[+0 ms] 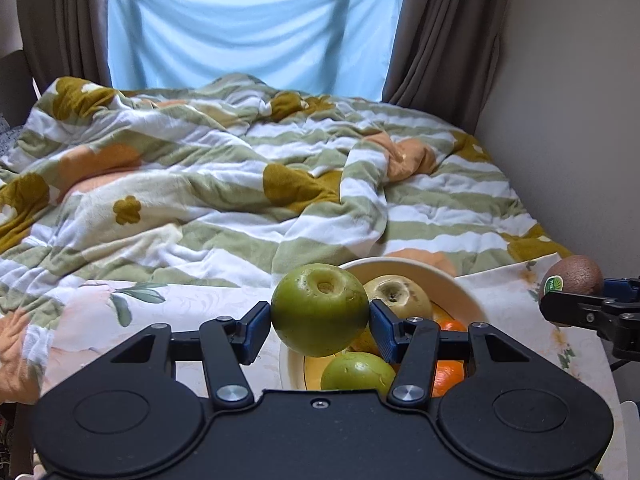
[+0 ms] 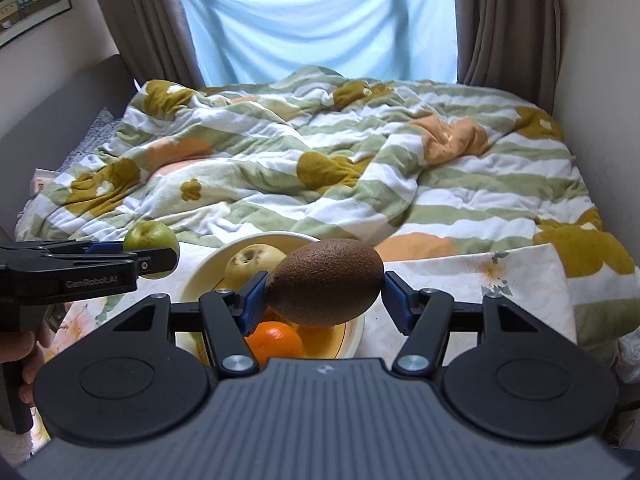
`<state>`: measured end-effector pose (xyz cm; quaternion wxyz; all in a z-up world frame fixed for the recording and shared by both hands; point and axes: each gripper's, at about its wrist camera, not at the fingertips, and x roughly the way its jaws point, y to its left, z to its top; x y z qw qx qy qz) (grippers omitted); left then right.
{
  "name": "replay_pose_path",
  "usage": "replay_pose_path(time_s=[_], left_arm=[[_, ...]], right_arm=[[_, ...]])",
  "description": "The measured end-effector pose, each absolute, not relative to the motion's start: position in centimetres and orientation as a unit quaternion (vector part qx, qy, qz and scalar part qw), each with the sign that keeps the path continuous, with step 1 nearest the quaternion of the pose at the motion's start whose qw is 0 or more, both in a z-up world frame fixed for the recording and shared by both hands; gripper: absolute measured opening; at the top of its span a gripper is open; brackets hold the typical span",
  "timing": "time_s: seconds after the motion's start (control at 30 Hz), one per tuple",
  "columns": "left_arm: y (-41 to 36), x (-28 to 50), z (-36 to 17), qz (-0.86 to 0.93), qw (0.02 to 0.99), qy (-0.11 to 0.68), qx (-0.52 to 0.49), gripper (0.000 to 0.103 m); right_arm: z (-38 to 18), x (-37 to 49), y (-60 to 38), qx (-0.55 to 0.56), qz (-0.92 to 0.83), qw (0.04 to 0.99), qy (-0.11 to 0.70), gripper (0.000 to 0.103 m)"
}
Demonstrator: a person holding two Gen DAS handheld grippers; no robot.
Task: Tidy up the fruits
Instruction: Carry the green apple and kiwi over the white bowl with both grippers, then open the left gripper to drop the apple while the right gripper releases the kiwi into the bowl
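Observation:
My left gripper (image 1: 320, 316) is shut on a green apple (image 1: 320, 309) and holds it above the near left rim of a cream bowl (image 1: 460, 284). The bowl holds a yellowish apple (image 1: 398, 290), another green apple (image 1: 357, 372) and an orange (image 1: 448, 374). My right gripper (image 2: 325, 294) is shut on a brown kiwi (image 2: 325, 282) above the bowl (image 2: 200, 276), over an orange (image 2: 274, 342). In the left wrist view the kiwi (image 1: 572, 276) and right gripper show at the right edge. In the right wrist view the left gripper (image 2: 152, 258) holds its green apple (image 2: 150, 236) at the left.
The bowl stands on a floral cloth (image 1: 160, 320) over a small table at the foot of a bed with a rumpled striped blanket (image 1: 240, 180). A wall (image 1: 580, 120) runs close on the right. Curtains (image 1: 248, 24) hang behind the bed.

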<state>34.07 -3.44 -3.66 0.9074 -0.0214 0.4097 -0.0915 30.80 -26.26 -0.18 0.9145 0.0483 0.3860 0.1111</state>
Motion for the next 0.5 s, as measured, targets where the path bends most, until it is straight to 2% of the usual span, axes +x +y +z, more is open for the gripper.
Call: replay_pose_path(time_s=[0.43, 0.5], left_arm=[[-4.2, 36.5, -6.5, -0.100, 0.888, 0.448, 0.002, 0.060], [-4.1, 36.4, -6.3, -0.098, 0.894, 0.437, 0.004, 0.080]], right_arm=[[-2.5, 34.6, -26.0, 0.063, 0.095, 0.904, 0.411, 0.076], [-2.6, 35.1, -26.0, 0.063, 0.094, 0.903, 0.414, 0.076]])
